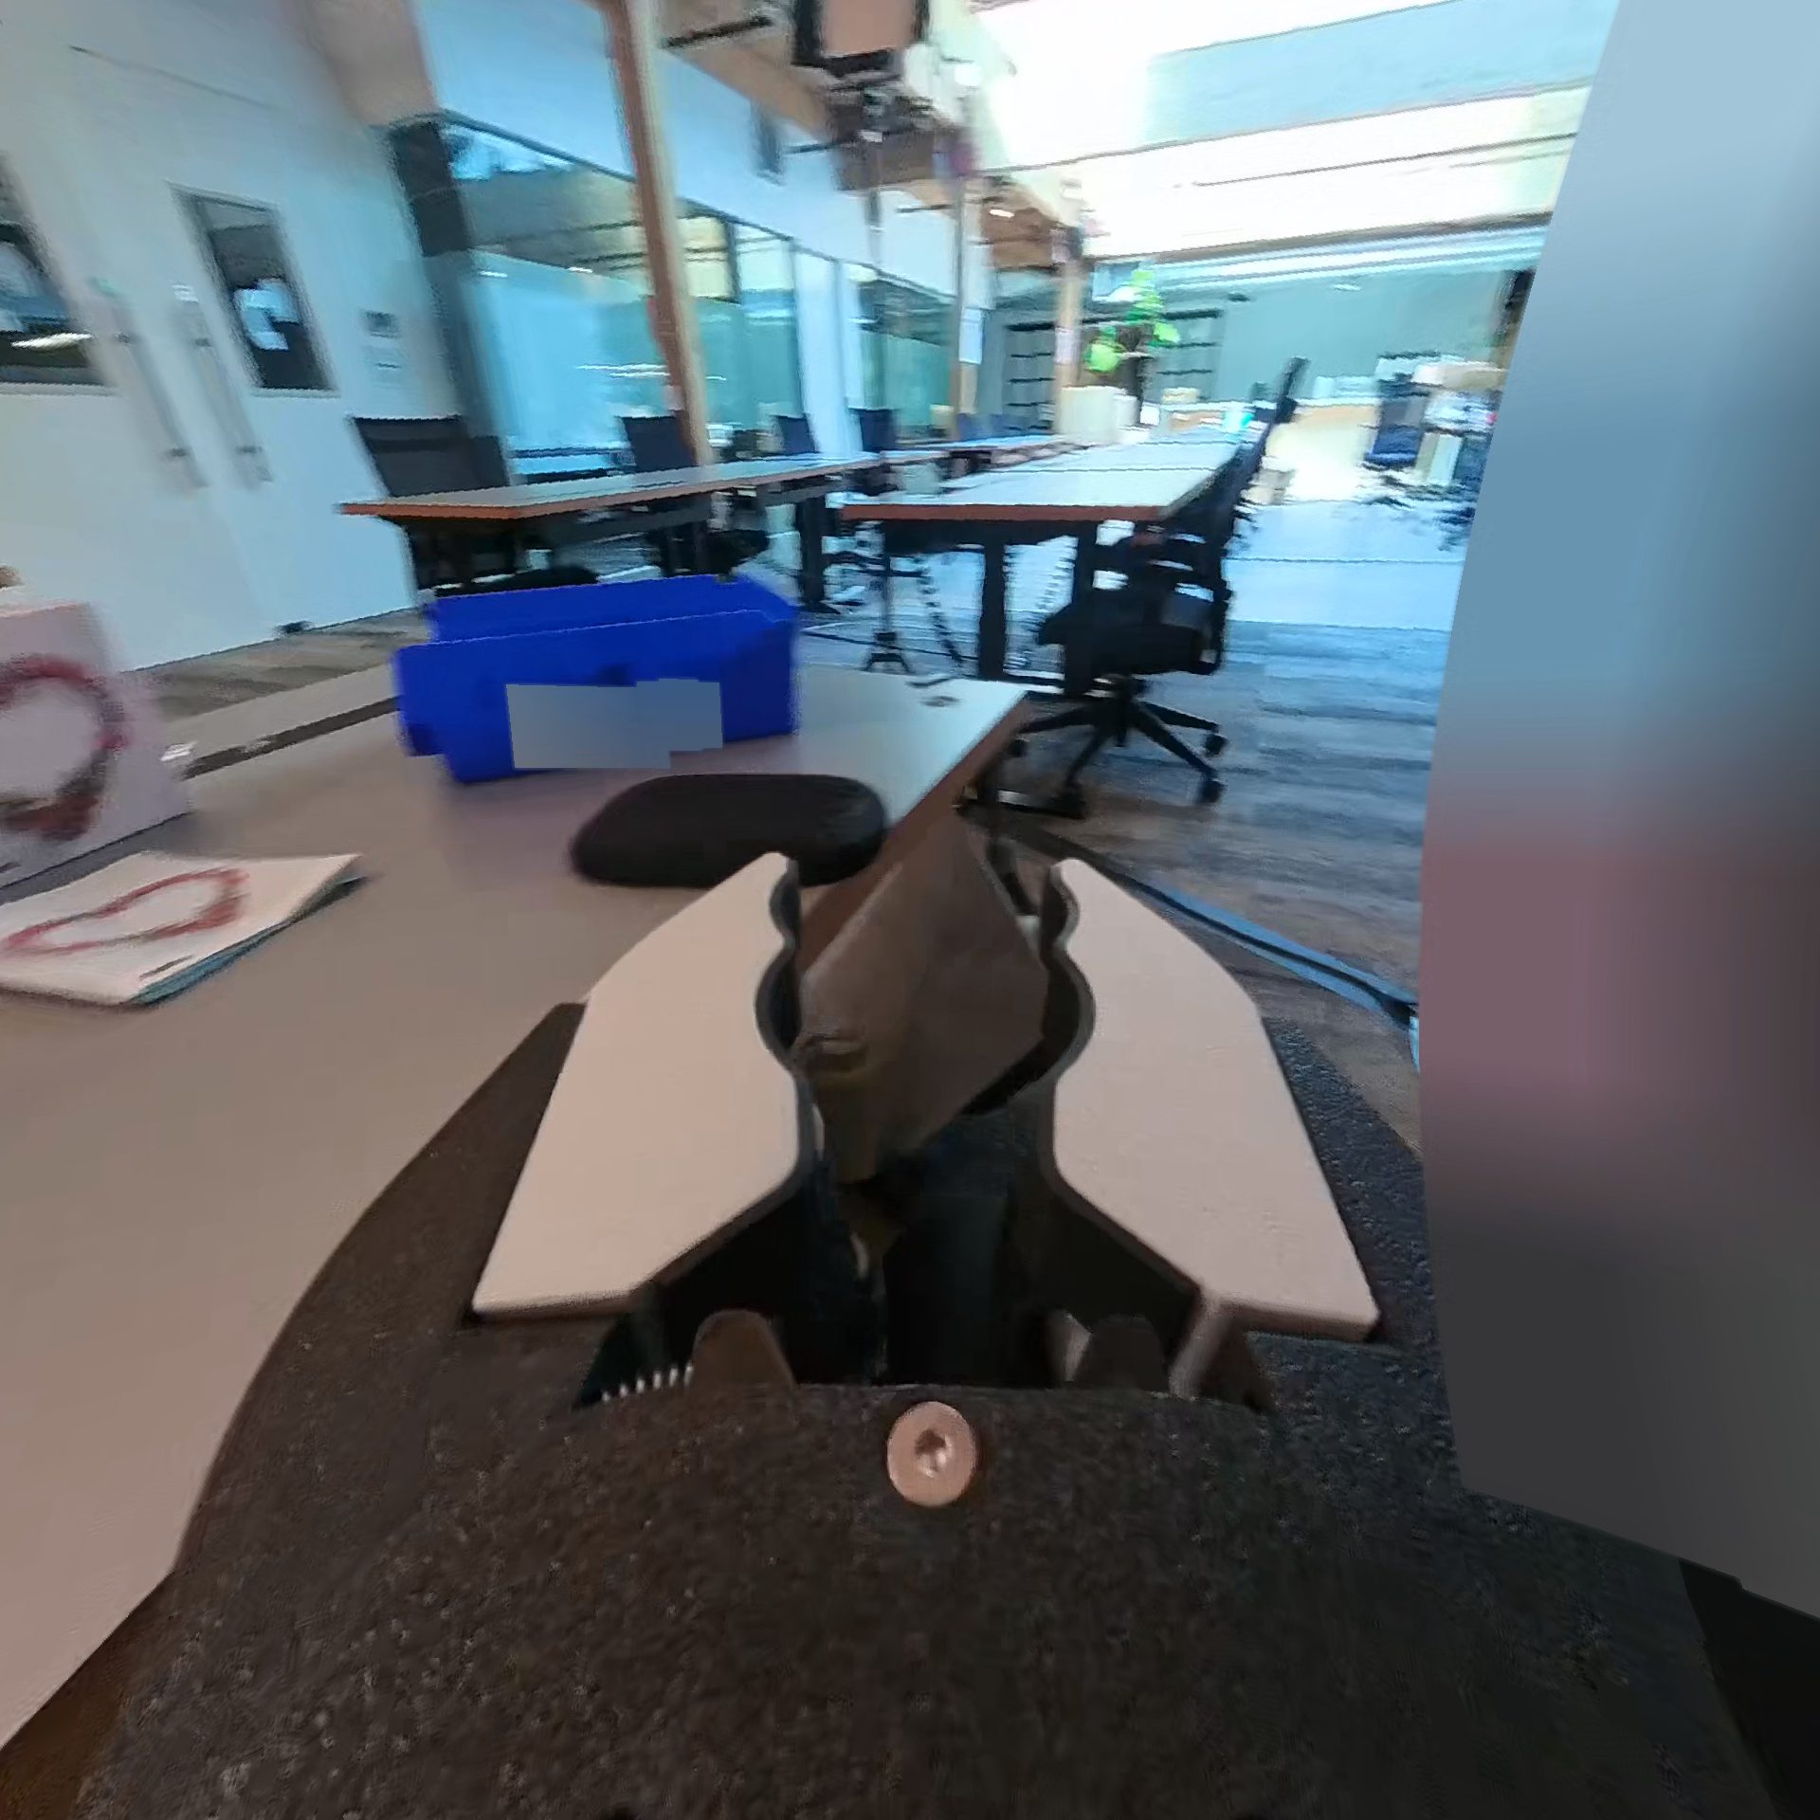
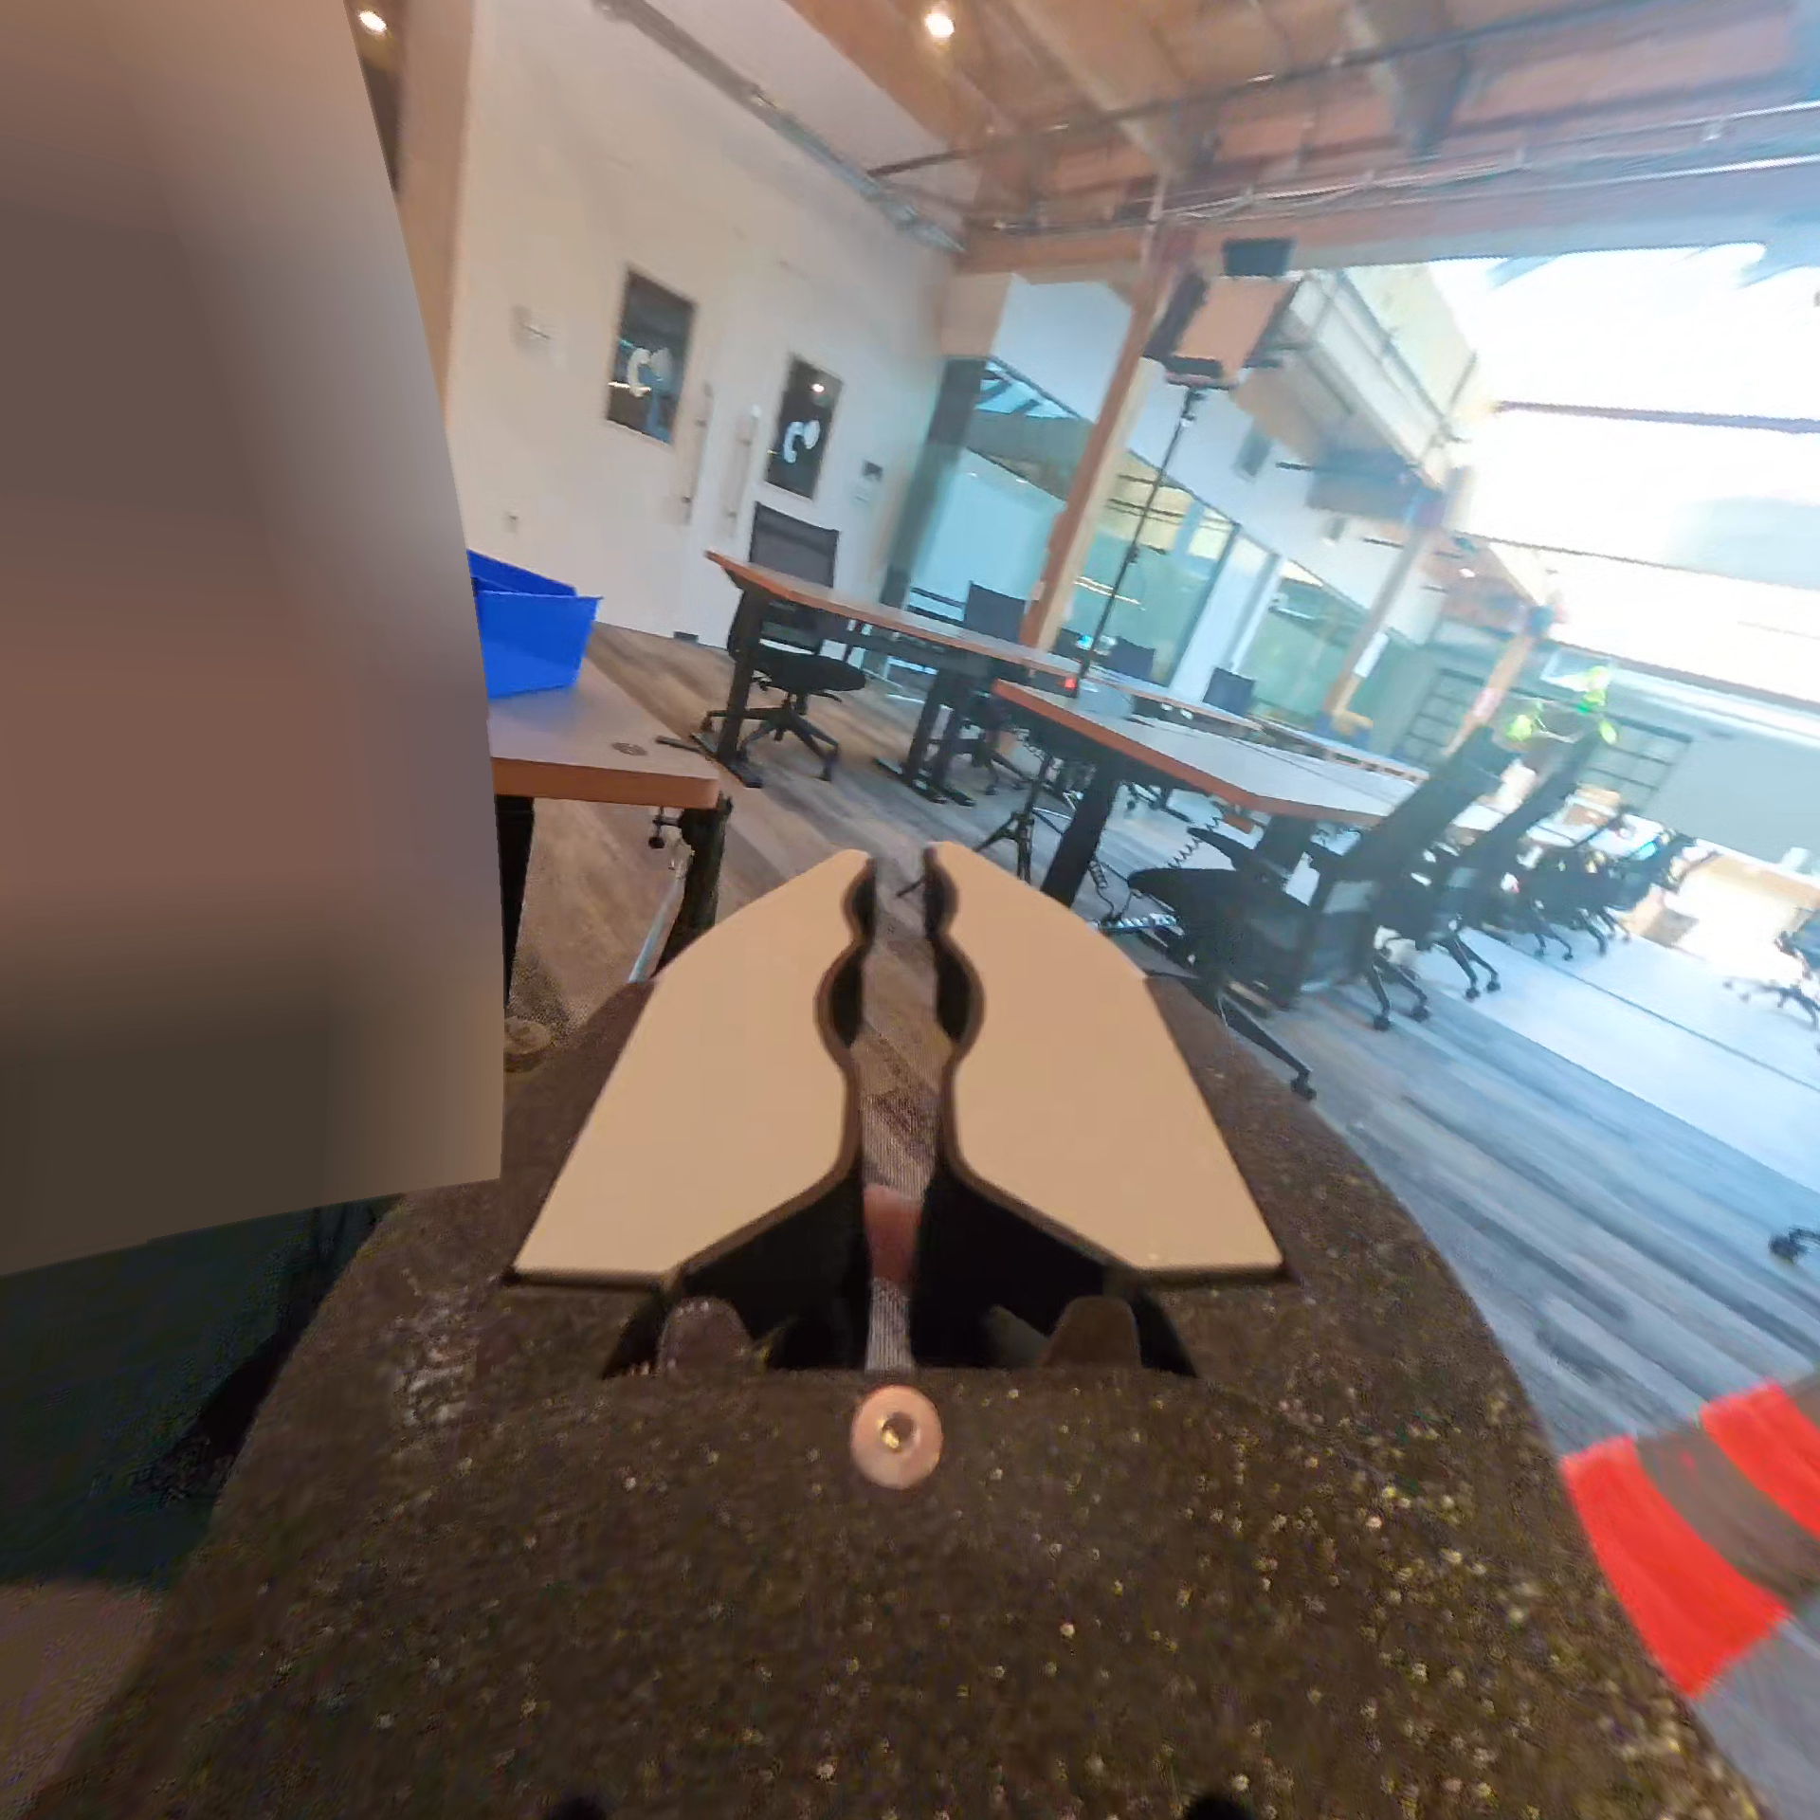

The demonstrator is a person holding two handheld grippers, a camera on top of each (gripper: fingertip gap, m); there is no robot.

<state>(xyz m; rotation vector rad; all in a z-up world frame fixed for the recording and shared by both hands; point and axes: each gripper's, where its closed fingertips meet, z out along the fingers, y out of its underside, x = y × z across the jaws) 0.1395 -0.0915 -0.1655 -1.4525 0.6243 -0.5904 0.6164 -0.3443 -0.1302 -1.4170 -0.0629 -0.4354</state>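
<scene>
Left gripper (image 1: 921, 886) spread wide, empty, over the near table (image 1: 295, 1083) edge, close to a black pad (image 1: 729, 827); blue bin (image 1: 601, 670) farther. Right gripper (image 2: 899, 867) nearly closed, empty, above floor.

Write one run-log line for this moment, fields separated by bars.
left gripper: open, empty, above table edge | near: black pad, blue bin | right gripper: nearly shut, empty, over floor

A black rounded cushion (image 1: 729, 827) and a blue plastic bin (image 1: 611, 670) block the grey tabletop (image 1: 246, 1083) ahead. Its left part lies bare beside a white booklet (image 1: 167, 921).
</scene>
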